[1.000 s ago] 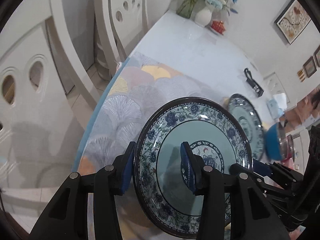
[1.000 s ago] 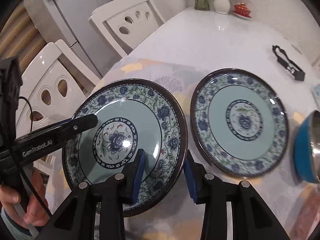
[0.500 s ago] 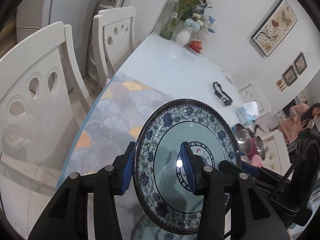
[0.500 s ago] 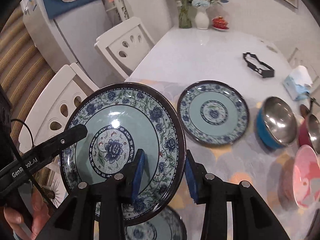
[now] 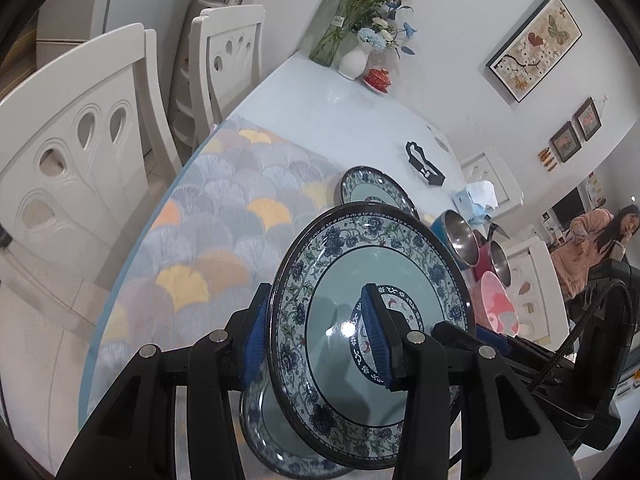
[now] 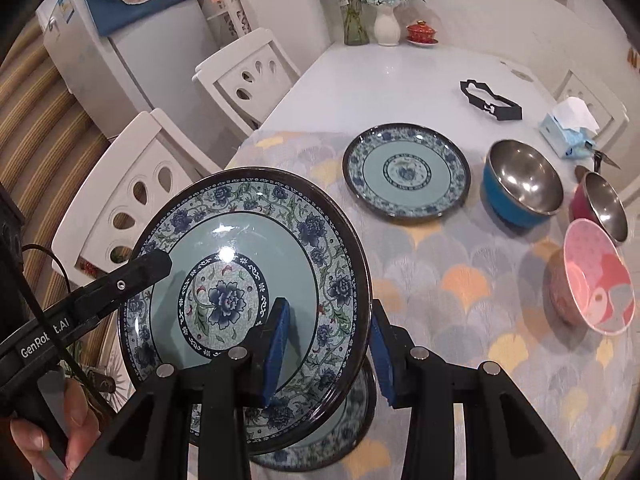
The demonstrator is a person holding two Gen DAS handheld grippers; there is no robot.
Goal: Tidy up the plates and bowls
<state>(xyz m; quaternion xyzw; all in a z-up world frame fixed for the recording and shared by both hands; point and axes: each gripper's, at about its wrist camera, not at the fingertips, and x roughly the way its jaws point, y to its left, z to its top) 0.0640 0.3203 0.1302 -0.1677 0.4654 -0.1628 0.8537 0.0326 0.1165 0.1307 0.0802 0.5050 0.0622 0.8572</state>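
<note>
Both grippers hold one blue floral plate point(image 6: 224, 256) in the air, tilted; it also shows in the left wrist view point(image 5: 344, 280). My right gripper point(image 6: 326, 346) is shut on its near right rim. My left gripper point(image 5: 312, 334) is shut on the opposite rim. A second floral plate point(image 6: 320, 436) lies on the table right below, mostly hidden; its edge shows in the left wrist view point(image 5: 264, 436). A third floral plate point(image 6: 406, 170) lies farther back. A blue steel bowl point(image 6: 520, 184), a red steel bowl point(image 6: 600, 204) and a pink bowl point(image 6: 592, 280) stand at the right.
The patterned tablecloth point(image 6: 460, 280) covers the near table. A black holder point(image 6: 492, 100), a tissue pack point(image 6: 568, 128) and flower vases point(image 6: 386, 20) stand farther back. White chairs point(image 6: 132, 192) line the left edge. A person point(image 5: 588, 248) sits beyond the table.
The held plate has risen higher off the table with both grippers. The plate lying beneath it has come into view, and the bowls at the right now show.
</note>
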